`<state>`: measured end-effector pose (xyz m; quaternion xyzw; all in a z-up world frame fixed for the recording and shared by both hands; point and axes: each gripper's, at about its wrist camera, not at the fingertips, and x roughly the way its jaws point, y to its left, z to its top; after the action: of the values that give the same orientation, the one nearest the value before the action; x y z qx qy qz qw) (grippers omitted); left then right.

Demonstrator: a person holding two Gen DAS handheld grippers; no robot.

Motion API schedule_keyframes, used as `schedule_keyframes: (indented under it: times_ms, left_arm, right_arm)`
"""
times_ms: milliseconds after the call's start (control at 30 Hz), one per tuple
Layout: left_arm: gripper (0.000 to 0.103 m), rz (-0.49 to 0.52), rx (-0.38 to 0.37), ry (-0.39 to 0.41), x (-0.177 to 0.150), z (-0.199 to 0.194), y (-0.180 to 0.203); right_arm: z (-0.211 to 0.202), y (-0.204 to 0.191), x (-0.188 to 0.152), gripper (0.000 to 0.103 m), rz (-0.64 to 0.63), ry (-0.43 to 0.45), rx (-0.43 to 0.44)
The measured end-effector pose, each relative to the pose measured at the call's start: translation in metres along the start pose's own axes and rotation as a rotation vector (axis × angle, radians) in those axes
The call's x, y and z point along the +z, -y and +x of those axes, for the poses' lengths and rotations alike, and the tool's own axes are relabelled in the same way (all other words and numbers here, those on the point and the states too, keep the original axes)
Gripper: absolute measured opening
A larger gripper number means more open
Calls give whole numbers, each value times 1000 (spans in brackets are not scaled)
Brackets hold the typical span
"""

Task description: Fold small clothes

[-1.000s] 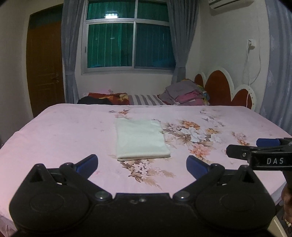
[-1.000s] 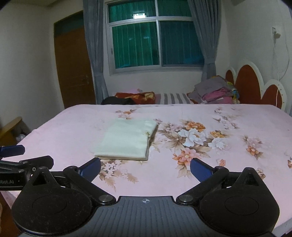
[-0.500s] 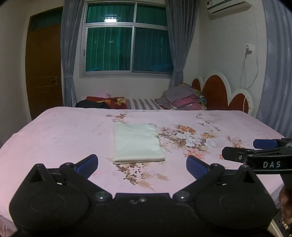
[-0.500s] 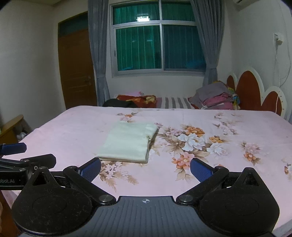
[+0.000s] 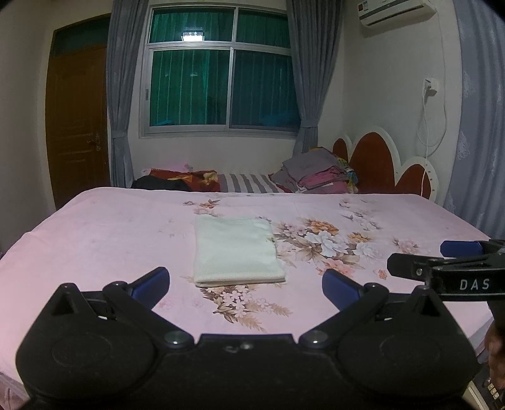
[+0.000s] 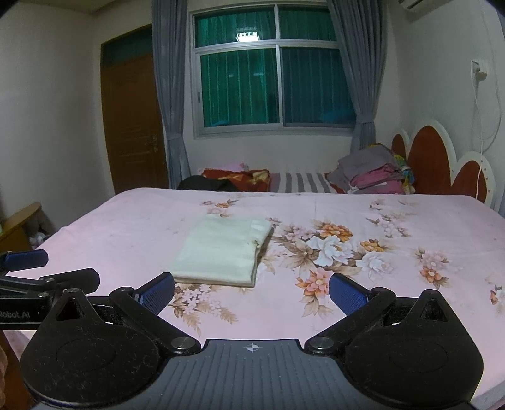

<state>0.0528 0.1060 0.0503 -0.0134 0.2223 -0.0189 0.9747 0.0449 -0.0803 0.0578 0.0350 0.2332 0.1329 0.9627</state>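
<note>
Folded cream cloth [image 5: 236, 250] on bed [image 5: 94, 227]; L gripper [image 5: 244, 284] & R gripper [image 6: 251, 288] both released, empty.

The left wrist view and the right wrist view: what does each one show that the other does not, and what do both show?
Only the left wrist view shows the whole air conditioner on the wall and the right gripper entering from the right edge. Only the right wrist view shows a wooden piece of furniture beside the bed and the left gripper entering from the left edge. Both show the folded pale cloth lying flat on the pink floral bedsheet, the window, the brown door and a pile of clothes by the headboard. Both grippers are open and hold nothing.
</note>
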Motion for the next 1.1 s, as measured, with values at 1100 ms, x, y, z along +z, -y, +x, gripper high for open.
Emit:
schedule_keyframes:
  times_ms: [1100]
  left_arm:
    - [103, 2, 3, 8, 4, 3, 0]
  right_arm:
    - [-5, 9, 2, 103, -13, 4, 8]
